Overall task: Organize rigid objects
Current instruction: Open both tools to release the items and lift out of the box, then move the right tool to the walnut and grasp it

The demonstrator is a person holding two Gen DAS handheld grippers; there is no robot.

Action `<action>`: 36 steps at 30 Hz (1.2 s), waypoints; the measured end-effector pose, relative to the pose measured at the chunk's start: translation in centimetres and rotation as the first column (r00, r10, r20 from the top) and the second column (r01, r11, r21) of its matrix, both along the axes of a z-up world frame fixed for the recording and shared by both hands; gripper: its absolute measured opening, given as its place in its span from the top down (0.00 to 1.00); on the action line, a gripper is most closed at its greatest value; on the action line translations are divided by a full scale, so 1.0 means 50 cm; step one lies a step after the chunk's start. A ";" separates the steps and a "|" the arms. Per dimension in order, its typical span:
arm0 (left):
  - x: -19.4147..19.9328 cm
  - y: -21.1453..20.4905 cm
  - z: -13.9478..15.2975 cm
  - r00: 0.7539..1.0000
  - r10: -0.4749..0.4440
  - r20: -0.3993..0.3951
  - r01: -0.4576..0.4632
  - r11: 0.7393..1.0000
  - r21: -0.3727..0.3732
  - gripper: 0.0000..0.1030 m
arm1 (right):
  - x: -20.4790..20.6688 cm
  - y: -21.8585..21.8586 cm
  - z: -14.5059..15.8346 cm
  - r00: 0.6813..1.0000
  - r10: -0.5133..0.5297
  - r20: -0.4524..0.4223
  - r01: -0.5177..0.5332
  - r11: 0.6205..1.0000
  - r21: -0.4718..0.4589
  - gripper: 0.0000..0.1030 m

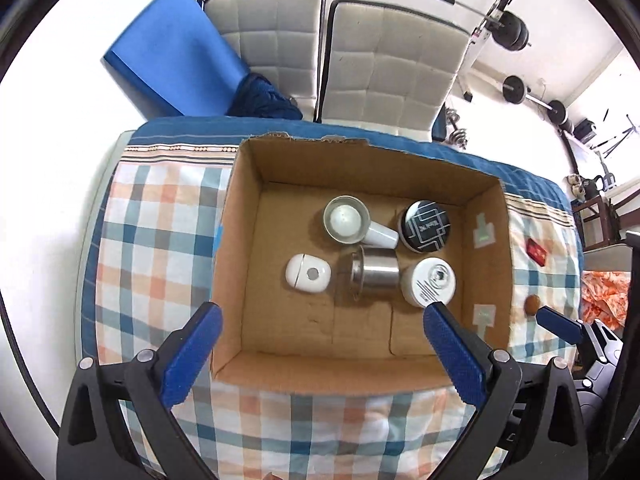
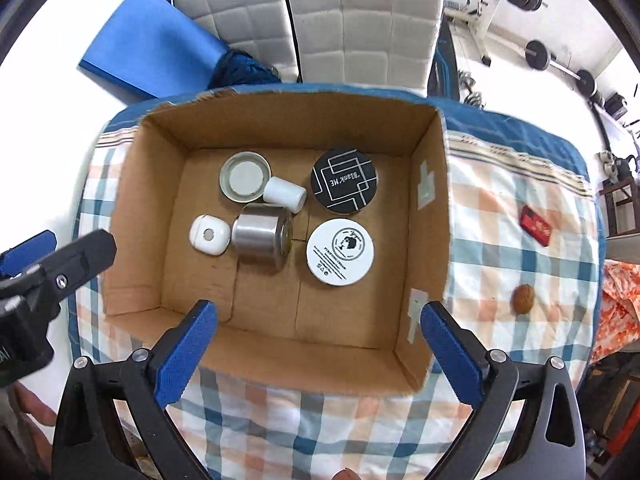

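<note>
Inside box [image 2: 424, 216], on checked bench [image 2: 500, 216]: steel tin [image 2: 260, 240] on its side, white cap [image 2: 285, 195] toppled, black tin [image 2: 345, 181], white tin [image 2: 341, 251], lid [image 2: 245, 177], white case [image 2: 210, 235], clustered mid-floor, likely gathered for sorting. Outside, right: red packet [image 2: 535, 221], nut [image 2: 523, 298]. Left tongs [image 1: 320, 354] and right tongs [image 2: 316, 350]: apart, empty, above near wall. White tin's label too small to read; steel tin's contents hidden.
</note>
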State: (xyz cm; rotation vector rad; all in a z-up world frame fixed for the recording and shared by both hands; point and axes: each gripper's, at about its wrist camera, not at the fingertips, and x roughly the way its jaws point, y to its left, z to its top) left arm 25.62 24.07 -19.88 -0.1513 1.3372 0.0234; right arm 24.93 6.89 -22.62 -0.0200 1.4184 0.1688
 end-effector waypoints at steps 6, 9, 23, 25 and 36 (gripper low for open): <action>-0.047 -0.014 0.045 1.000 -0.010 0.024 0.010 1.000 -0.024 0.00 | -0.059 -0.015 0.082 0.998 0.008 0.059 -0.009 1.000 0.015 0.00; -0.071 -0.023 0.073 0.999 -0.014 0.052 0.015 1.000 -0.021 0.00 | -0.085 -0.027 0.115 0.997 0.014 0.075 -0.016 0.999 0.029 0.00; -0.086 -0.121 0.104 0.997 -0.027 0.072 0.030 0.999 -0.033 0.00 | -0.093 -0.140 0.126 0.998 -0.049 0.048 0.043 0.993 0.114 0.00; -0.074 -0.165 0.098 0.996 -0.052 0.069 0.055 0.998 -0.037 0.00 | -0.083 -0.195 0.116 0.995 -0.091 0.040 0.086 0.991 0.101 0.00; 0.064 -0.486 -0.027 0.971 -0.238 0.008 0.238 0.971 -0.034 0.00 | -0.014 -0.552 -0.045 0.925 -0.374 -0.073 0.376 0.926 0.022 0.00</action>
